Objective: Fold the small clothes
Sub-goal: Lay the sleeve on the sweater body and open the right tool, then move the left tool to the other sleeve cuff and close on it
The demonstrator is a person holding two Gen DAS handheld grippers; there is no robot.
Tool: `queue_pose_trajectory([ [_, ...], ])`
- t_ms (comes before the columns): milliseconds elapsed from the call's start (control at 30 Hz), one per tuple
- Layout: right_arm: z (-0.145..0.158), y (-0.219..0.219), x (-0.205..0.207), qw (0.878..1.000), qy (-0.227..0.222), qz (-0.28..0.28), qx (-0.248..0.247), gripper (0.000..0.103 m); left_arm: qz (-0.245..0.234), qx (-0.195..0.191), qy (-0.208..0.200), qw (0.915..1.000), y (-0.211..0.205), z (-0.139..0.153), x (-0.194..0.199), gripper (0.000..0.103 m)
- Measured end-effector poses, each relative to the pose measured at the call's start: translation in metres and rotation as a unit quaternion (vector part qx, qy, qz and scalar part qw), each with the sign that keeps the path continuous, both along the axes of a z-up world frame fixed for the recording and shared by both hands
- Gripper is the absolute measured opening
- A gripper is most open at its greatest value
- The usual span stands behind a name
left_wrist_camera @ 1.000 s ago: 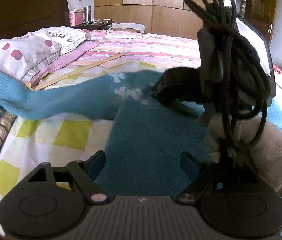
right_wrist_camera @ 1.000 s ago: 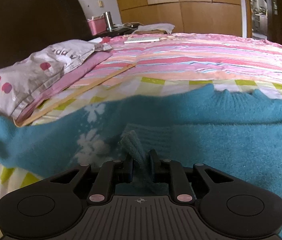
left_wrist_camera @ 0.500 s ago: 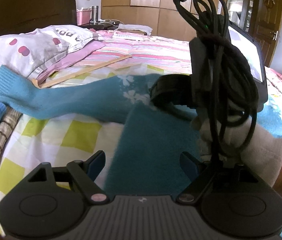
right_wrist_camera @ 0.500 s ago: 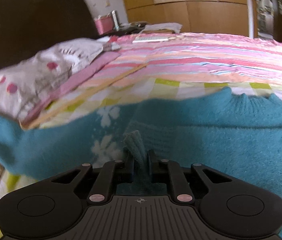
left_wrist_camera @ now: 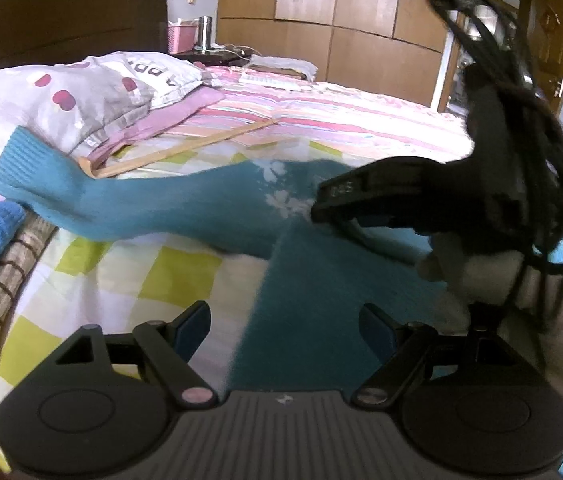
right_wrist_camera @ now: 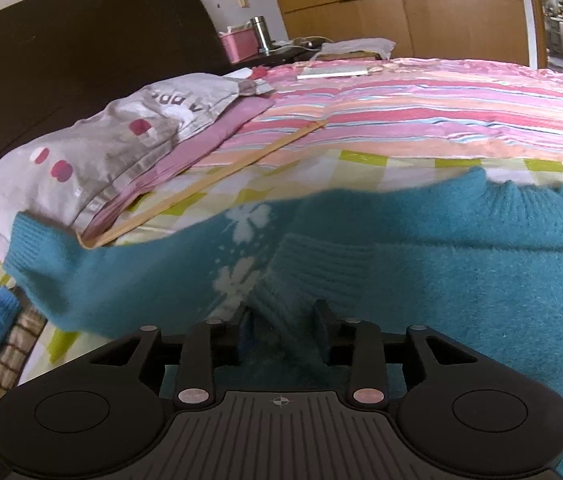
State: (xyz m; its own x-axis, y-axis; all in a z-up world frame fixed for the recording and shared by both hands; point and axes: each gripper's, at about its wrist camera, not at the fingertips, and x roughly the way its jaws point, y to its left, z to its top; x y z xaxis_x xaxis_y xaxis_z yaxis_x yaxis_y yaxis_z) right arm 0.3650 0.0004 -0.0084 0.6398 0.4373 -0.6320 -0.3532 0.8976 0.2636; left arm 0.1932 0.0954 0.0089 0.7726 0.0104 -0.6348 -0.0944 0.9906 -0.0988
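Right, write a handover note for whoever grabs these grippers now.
Left gripper: open, empty, above the teal sweater on the bed.
Right gripper: jaws have just been opening; the ribbed cuff lies between them, not pinched.
Done: one sleeve is folded across the body, cuff near the white flowers.
Left: the other sleeve lies stretched toward the pillow; fold it in, then fold the body.

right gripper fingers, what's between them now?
In the right wrist view, a ribbed fold of the teal sweater sits between the right gripper fingers. They have just been opening and no longer pinch it.
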Motion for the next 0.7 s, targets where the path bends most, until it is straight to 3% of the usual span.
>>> queue_pose_trajectory([
  [133,0.002,-0.005,-0.002,1.000,-0.001,0.002,0.020,0.036,0.017,-0.016,-0.008,0.9997,0.012,-0.001,0.001,0.086],
  [300,0.000,0.001,-0.005,1.000,-0.003,0.004,0.002,0.036,0.053,-0.031,0.004,0.9981,0.029,-0.008,0.006,0.086],
  [400,0.004,-0.005,-0.012,0.999,-0.008,0.004,0.040,0.036,0.069,-0.037,0.004,0.9969,0.036,-0.009,0.007,0.086],
  [567,-0.003,0.000,-0.014,1.000,0.000,0.004,0.015,0.035,0.085,-0.022,-0.002,0.9962,0.042,-0.008,0.007,0.086],
  [700,0.001,-0.003,-0.020,1.000,0.001,0.000,0.031,0.036,0.105,-0.014,-0.011,0.9943,0.054,-0.003,0.005,0.085],
])
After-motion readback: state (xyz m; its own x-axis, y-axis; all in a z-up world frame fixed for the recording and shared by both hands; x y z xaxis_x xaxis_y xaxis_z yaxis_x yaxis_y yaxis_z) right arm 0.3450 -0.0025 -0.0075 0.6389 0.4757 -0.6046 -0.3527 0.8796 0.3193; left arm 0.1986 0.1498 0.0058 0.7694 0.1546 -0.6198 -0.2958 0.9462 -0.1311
